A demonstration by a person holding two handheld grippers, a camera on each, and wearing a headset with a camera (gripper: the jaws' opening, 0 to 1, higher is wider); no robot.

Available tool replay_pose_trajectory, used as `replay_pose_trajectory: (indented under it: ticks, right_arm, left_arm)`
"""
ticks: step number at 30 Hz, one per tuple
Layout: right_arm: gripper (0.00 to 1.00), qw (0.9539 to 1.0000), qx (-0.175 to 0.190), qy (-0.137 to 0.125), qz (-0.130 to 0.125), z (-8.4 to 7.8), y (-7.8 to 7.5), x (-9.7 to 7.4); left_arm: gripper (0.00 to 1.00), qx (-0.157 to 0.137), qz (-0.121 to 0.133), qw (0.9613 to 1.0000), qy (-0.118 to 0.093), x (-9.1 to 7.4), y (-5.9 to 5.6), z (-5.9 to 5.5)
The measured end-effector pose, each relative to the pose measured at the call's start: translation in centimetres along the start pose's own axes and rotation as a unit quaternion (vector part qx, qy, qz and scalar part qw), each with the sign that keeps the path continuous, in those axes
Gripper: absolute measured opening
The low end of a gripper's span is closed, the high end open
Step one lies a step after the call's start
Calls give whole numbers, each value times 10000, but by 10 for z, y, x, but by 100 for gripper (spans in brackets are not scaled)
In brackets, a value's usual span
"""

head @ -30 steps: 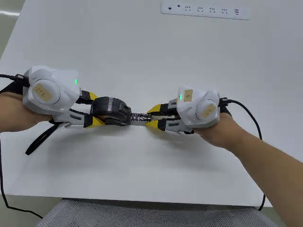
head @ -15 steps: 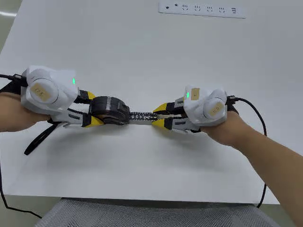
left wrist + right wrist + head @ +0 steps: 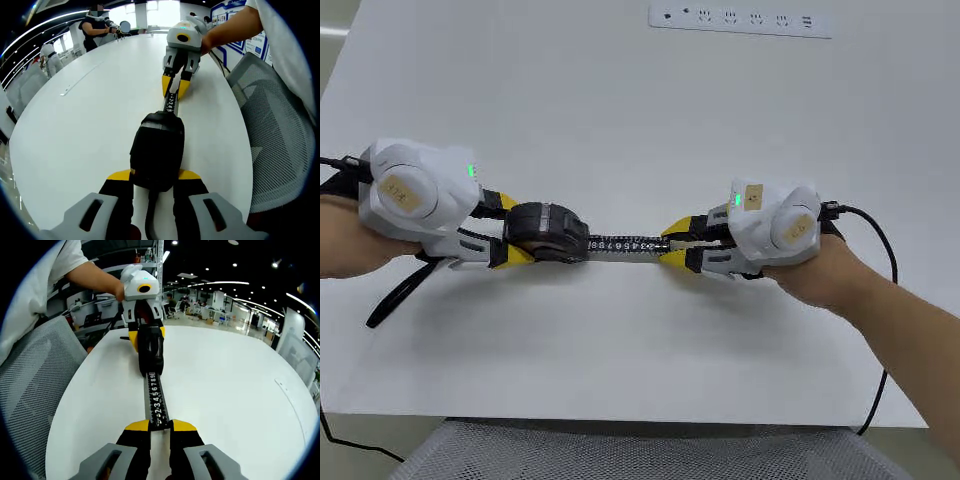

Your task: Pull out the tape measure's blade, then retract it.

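Currently the left gripper [image 3: 517,230] is clamped on the black tape measure [image 3: 548,232]: its yellow-tipped jaws press the case from both sides, and in the left gripper view the case sits squarely between the tips with its mouth pointing away from the camera. The case rests low on the white table [image 3: 620,120], left of centre in the head view; whether it touches the surface cannot be told. The blade [image 3: 625,244] stands partly out of the case, a short straight run from the mouth across to the right gripper [image 3: 677,243]. That gripper's jaws are closed on the blade's free end, one yellow tip on either side. In the right gripper view the blade lies flat and face up, with black numerals 2 to 9 readable along it, the low numbers nearest the right jaws. The end hook is hidden between the tips. The two grippers face each other along one line, apart by the exposed blade. A dark strap [image 3: 395,295] trails from the left gripper onto the table, and a black cable [image 3: 880,300] loops from the back of the right one. A white power strip [image 3: 740,19] lies at the far edge, well apart from the work. A grey mesh chair [image 3: 620,455] shows below the near edge.
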State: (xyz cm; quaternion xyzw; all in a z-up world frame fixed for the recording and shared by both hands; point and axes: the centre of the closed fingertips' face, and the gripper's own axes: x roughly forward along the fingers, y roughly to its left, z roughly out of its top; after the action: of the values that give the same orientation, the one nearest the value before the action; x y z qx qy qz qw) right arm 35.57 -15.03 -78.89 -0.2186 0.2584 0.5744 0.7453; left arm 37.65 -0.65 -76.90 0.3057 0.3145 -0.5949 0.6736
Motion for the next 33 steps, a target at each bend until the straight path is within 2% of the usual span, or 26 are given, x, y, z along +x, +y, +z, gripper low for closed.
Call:
replay_pose_trajectory:
  ticks: [33]
  right_arm:
    - [9, 9995, 100, 243, -188, -29, -1, -43]
  left_arm:
    - [25, -5, 7, 10000, 29, 0, 0, 0]
